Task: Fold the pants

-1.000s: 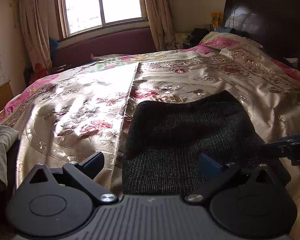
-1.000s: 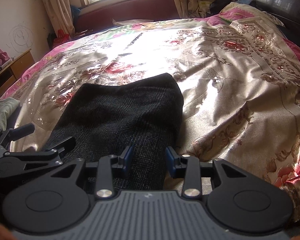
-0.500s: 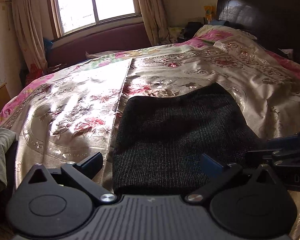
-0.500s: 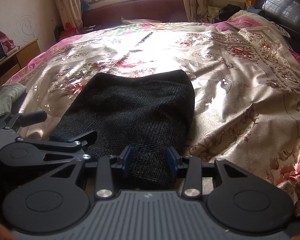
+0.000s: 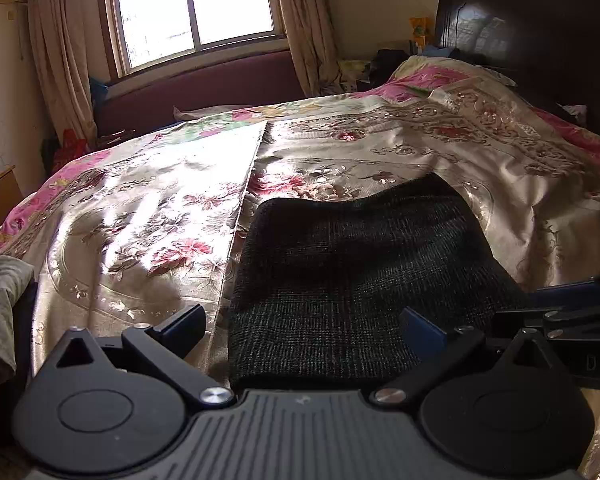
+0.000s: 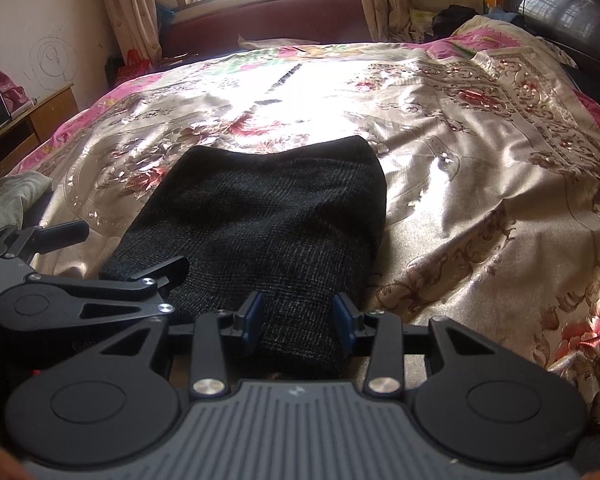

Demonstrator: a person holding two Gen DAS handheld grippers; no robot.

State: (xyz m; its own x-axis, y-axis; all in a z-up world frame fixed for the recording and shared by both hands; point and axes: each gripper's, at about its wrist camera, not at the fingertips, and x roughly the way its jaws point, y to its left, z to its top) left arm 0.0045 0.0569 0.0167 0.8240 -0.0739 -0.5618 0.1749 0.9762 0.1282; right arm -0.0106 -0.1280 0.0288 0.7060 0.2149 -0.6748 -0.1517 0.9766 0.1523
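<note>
Dark knitted pants (image 5: 360, 280) lie folded and flat on the floral satin bedspread (image 5: 140, 220), with their near edge close to me. My left gripper (image 5: 302, 326) stands wide open over the near left corner of the pants, its left finger over the bedspread and its right one over the fabric. In the right wrist view the pants (image 6: 268, 220) stretch away from my right gripper (image 6: 299, 316). It hangs part open over their near right edge, and the cloth lies flat and ungripped between the blue pads (image 6: 256, 314). The left gripper (image 6: 116, 250) shows there too.
A grey cloth (image 5: 0, 300) is bunched at the bed's left edge. A dark headboard (image 5: 540, 40) stands at the right, a window and a maroon bench at the far side. A wooden cabinet (image 6: 40, 120) sits left of the bed.
Both views have shifted slightly, and the near edge of the pants now shows in front of each gripper. The pants have kept their shape and both grippers their width.
</note>
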